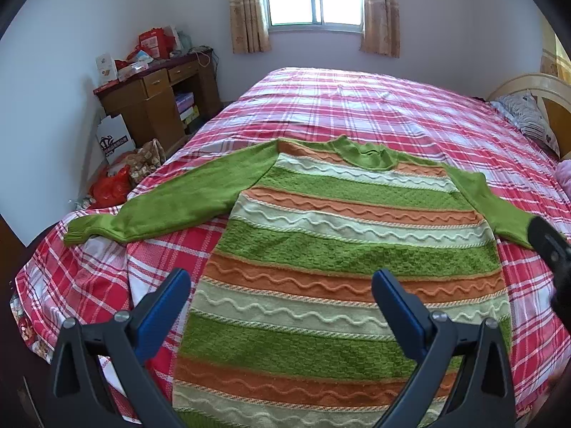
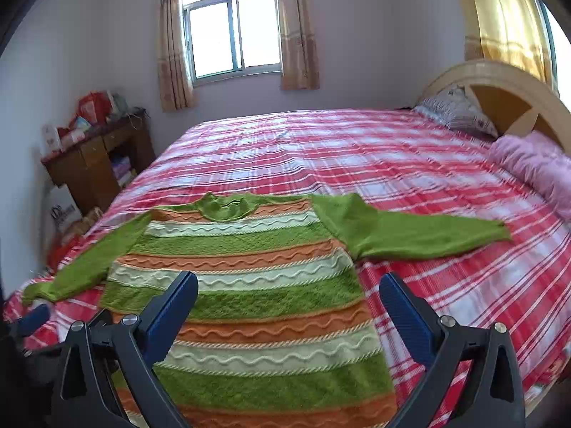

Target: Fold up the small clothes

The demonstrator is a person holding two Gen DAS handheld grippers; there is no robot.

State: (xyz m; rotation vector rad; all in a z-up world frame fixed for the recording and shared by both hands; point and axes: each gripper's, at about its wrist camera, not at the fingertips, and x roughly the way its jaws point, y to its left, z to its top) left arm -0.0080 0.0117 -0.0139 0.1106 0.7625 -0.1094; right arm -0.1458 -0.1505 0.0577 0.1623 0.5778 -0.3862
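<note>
A small knitted sweater point(image 1: 342, 249) with green, orange and cream stripes lies flat on the bed, collar away from me, both green sleeves spread out sideways. It also shows in the right wrist view point(image 2: 257, 285). My left gripper point(image 1: 282, 285) is open and empty, hovering above the sweater's lower left part. My right gripper point(image 2: 289, 292) is open and empty above the sweater's lower right edge. The right gripper's dark body shows at the right edge of the left wrist view point(image 1: 549, 246), and a blue finger of the left gripper shows at the left edge of the right wrist view point(image 2: 34, 315).
The bed has a red and white plaid sheet point(image 2: 392, 164). A wooden headboard point(image 2: 499, 89), a patterned pillow point(image 2: 456, 110) and a pink quilt point(image 2: 535, 167) are at the right. A cluttered wooden desk point(image 1: 160, 96) and bags point(image 1: 114, 185) stand left of the bed.
</note>
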